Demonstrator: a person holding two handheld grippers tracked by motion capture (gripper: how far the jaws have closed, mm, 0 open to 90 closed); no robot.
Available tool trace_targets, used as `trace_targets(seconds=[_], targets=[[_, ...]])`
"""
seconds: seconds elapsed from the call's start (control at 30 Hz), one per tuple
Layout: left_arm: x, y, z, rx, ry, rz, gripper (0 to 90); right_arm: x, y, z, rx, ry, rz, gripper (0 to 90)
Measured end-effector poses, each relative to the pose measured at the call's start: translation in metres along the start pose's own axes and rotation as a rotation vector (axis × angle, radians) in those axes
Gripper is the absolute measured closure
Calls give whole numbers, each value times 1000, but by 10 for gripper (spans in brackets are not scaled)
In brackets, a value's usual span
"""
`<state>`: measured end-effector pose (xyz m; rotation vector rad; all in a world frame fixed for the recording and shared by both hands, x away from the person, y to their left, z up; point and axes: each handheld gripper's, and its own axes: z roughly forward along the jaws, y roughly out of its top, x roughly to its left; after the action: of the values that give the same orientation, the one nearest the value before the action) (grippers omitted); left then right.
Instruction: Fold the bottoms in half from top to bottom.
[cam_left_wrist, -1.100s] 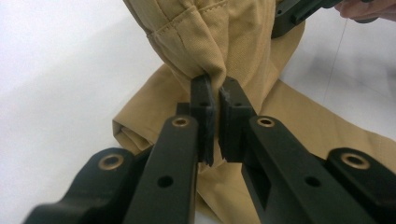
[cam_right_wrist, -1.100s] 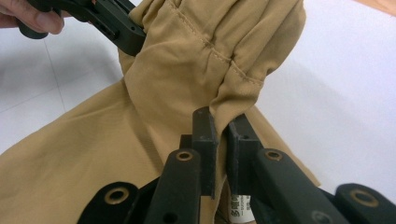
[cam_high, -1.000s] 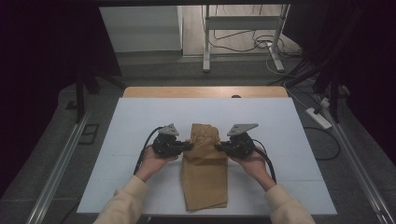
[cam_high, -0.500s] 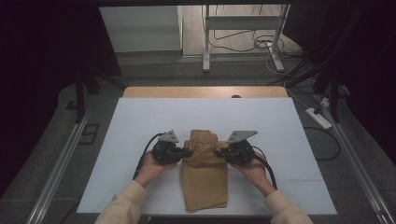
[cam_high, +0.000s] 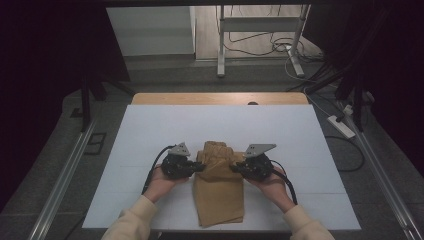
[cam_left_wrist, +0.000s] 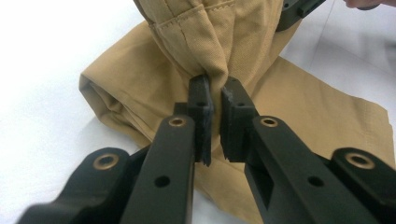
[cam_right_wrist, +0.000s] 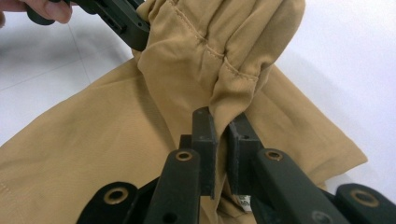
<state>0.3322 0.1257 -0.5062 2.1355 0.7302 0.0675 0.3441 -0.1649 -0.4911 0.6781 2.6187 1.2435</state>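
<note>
- Pinching tan cloth on both sides: the tan garment (cam_high: 218, 187) lies on the white bench (cam_high: 150, 130), close to its near edge, roughly midway across it.
- Near end of the garment lies flat, reaching almost to the bench's near edge; both forearms in cream sleeves (cam_high: 131, 222) come in on either side of it.
- Left claw (cam_high: 200, 166) sits at the garment's left edge; in the left gripper view its jaws are pressed together on a stitched fold of the cloth (cam_left_wrist: 205, 70), pads nearly meeting with fabric between them.
- Right claw (cam_high: 235, 169) sits at the garment's right edge, level with the left one; in the right gripper view its jaws are clamped on a bunched seam (cam_right_wrist: 229, 88), a small white label (cam_right_wrist: 244, 201) showing below the pads.
- Between the two claws the garment's far end is gathered and lifted into a rumpled hump, doubled over the flat part beneath.
- Beyond the garment the bench surface is bare white, ending in a wooden strip (cam_high: 215, 98) at the far edge.
- Past that strip, grey floor with a metal stand (cam_high: 260, 35) and loose cables (cam_high: 280, 47).
</note>
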Motion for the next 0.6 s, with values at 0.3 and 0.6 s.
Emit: trace_targets(seconds=[0.3, 0.6], targets=[[-4, -6, -1, 9, -7, 10, 823, 8, -10, 0, 14, 3, -11, 830], [-9, -13, -1, 16, -12, 27, 814, 15, -16, -2, 21, 14, -20, 829]])
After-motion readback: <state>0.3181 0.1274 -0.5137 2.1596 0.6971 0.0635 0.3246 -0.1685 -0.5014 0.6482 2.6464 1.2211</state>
